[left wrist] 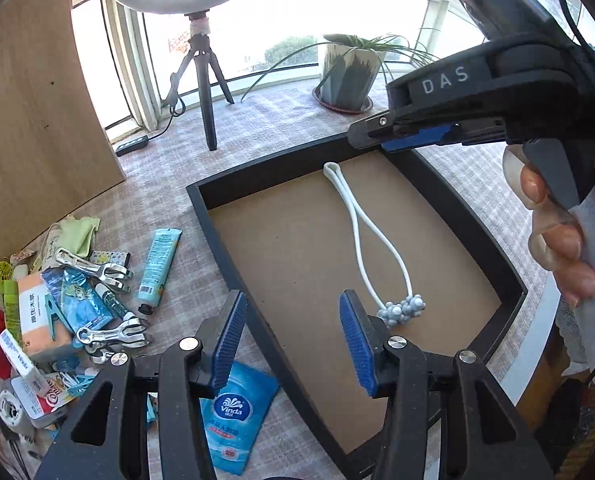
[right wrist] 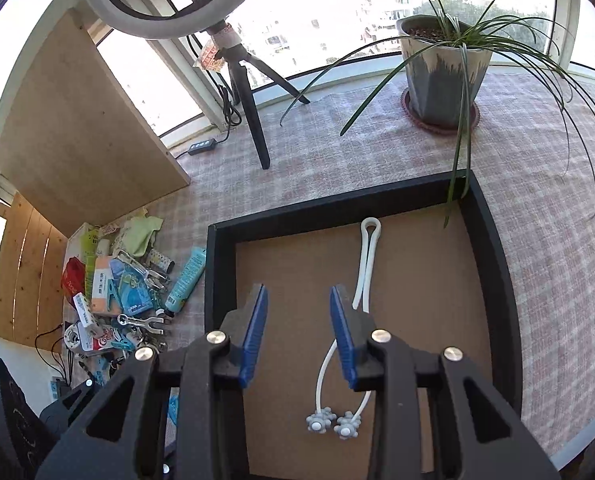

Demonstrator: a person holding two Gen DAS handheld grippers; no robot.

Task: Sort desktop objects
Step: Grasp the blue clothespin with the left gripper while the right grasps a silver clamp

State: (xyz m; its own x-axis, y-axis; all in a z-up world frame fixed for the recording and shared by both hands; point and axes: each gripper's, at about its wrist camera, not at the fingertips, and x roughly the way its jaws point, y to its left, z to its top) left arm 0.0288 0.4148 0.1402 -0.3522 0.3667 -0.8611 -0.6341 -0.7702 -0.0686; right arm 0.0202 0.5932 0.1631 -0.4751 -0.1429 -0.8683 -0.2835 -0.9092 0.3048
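Lying lengthwise in black tray [right wrist: 497,264], white massager [right wrist: 367,264], loop end toward window

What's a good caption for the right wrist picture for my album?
Open right gripper above a black tray holding one white two-ball massager, clutter pile waiting beside it.

Tray [right wrist: 497,280] floor mostly bare, open from above; only white massager [right wrist: 363,264] lies down its middle. Raised black rim blocks sideways entry. Plant [right wrist: 445,76] leaves droop over tray's far right corner. Clutter pile [right wrist: 125,292] crowds desk [right wrist: 337,160] left of tray. Tripod [right wrist: 253,108] stands beyond; checked cloth between is clear.
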